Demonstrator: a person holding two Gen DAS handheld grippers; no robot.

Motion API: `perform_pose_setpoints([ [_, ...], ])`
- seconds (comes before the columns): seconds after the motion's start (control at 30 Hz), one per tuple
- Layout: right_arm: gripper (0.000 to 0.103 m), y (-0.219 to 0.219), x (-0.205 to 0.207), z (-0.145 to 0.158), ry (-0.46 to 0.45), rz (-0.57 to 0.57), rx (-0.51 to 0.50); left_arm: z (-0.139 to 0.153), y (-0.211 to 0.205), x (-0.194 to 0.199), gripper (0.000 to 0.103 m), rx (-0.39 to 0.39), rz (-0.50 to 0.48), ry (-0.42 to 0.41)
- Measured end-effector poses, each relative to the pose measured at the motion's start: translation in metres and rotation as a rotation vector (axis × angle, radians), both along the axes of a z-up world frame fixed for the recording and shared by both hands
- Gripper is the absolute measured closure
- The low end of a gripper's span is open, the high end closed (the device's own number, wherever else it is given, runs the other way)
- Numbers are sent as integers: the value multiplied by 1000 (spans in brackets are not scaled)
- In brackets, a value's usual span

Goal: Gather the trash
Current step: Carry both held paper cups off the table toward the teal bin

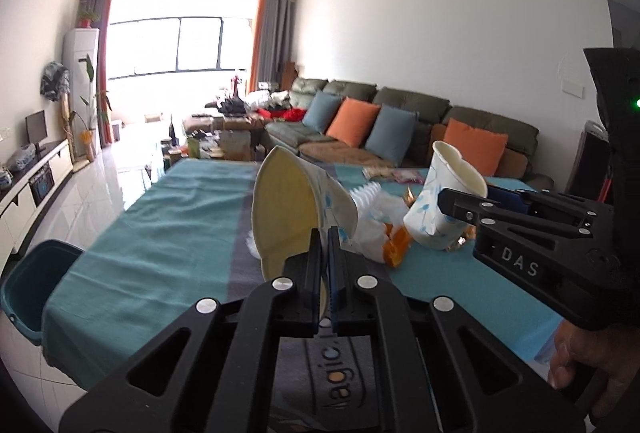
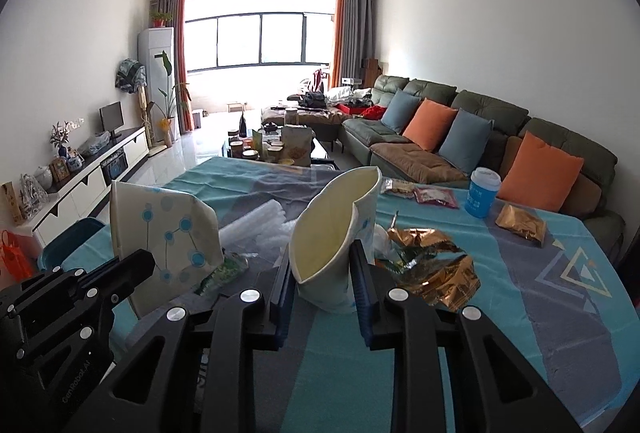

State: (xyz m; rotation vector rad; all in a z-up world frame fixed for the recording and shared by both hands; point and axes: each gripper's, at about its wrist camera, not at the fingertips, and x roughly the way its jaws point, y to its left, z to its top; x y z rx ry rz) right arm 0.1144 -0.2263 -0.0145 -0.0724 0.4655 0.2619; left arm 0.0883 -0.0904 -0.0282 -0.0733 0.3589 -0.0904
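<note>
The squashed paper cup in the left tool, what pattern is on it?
Blue dots joined by thin lines on white paper cup; the right wrist view shows it best.

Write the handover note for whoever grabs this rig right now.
Left gripper: shut on a flattened paper cup, held above the table.
Right gripper: shut on a crushed paper cup, also lifted.
Blue bin sits by the table's left edge; neither cup is in it yet.
Left on the table: gold foil wrapper, white plastic, orange scrap, snack packets.
</note>
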Motion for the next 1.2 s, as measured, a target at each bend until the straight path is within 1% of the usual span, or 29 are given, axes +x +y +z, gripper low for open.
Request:
perform_pose_setpoints([
  [0.13,79,17,-3,14,-41,49,8,14,23,-14,100,-5,72,-51],
  [0.37,79,61,-4,32,-97,158,25,29,72,-39,99,-5,213,-108],
  [0.63,79,136,-3,47,-134,347,44,36,144,-72,99,3,420,-131],
  [0.83,79,216,1,45,-94,538,55,31,206,-93,99,13,567,-103],
  [0.9,79,241,3,43,-65,599,65,28,224,-96,99,12,603,-93],
  [1.0,79,276,4,37,-35,661,49,21,251,-98,99,12,651,-64],
  [1.1,79,308,13,28,19,710,45,12,275,-82,99,8,686,-29],
  [1.2,79,337,23,13,94,743,41,-6,303,-53,99,-3,712,26],
])
